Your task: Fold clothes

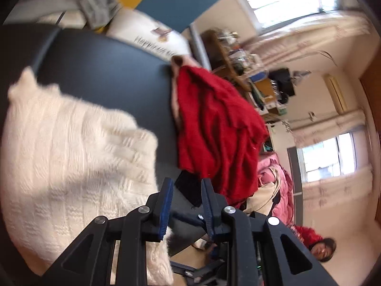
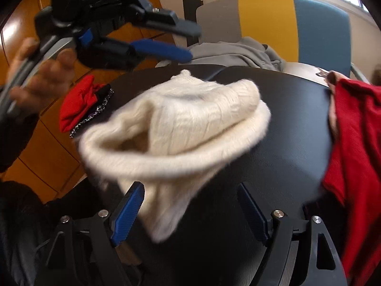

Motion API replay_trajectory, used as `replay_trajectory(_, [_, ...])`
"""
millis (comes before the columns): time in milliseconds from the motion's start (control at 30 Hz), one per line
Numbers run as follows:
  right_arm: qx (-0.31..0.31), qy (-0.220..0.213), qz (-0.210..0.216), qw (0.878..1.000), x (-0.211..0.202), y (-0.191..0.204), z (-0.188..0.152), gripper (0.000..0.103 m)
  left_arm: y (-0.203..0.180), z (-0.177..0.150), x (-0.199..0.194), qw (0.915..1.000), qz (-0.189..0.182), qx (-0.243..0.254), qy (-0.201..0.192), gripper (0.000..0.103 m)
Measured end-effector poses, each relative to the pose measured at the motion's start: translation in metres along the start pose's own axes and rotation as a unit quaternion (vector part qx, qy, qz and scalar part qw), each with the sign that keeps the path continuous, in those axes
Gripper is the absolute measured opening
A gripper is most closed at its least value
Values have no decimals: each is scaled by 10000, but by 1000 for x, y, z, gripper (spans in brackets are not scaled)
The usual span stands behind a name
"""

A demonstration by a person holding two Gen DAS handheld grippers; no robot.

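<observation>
A cream knit sweater (image 2: 176,128) lies bunched on the dark round table (image 2: 285,143), its hem hanging toward the near edge. It also shows in the left wrist view (image 1: 71,152). My right gripper (image 2: 190,207) is open, its fingers on either side of the sweater's lower corner. My left gripper (image 2: 190,40) is open and empty, raised above the table's far left side; in its own view (image 1: 187,190) the blue pads stand apart beside the sweater. A red knit garment (image 1: 214,128) is heaped at the table's right edge (image 2: 352,157).
A grey garment (image 2: 233,52) lies on a chair with a grey, yellow and blue back (image 2: 281,21) behind the table. Small red and dark folded items (image 2: 81,102) sit at the table's left edge. A white printed garment (image 1: 152,38) lies beyond the table.
</observation>
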State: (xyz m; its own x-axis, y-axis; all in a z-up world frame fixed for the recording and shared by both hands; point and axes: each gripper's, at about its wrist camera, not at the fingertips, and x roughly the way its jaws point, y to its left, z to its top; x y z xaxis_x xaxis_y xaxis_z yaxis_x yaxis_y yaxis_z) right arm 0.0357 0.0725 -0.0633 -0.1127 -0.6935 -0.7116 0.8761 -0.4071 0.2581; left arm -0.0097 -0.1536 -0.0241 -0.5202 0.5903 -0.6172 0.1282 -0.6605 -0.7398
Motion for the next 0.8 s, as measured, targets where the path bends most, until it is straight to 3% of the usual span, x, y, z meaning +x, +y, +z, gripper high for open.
replay_trajectory(100, [93,-145,161,9997,-24,6,0,83,12,2,-31,9994,32,128,-330,24])
replay_trajectory(267, [-115,-530,755,9957,-45,34,19,83,64,-6,-81,9945,502,-7,-924,24])
replay_trajectory(367, [-375,-204,813,9958,-29,55,32,82,89,-14,-93,9913,723,3,-1096,24])
replay_trajectory(533, [-385,626,876,9934,22,57,41,63,98,-25,-81,9881,905,665,-1052,24])
replay_trajectory(600, [-244,930,977,9906,40,55,38,62,97,-27,-72,9873,890,875,-983,24])
replay_trajectory(667, [-102,1233,1076,9865,59,53,36,48,96,-30,-64,9860,873,1085,-913,24])
replay_trajectory(700, [25,1321,1112,9850,66,50,34,20,95,-31,-60,9852,865,1190,-878,24])
replay_trajectory(733, [278,1319,1221,9833,68,45,32,7,95,-32,-55,9843,856,1295,-842,24])
replay_trajectory(800, [583,847,1631,9812,45,41,30,7,94,-35,-47,9820,839,1504,-772,24])
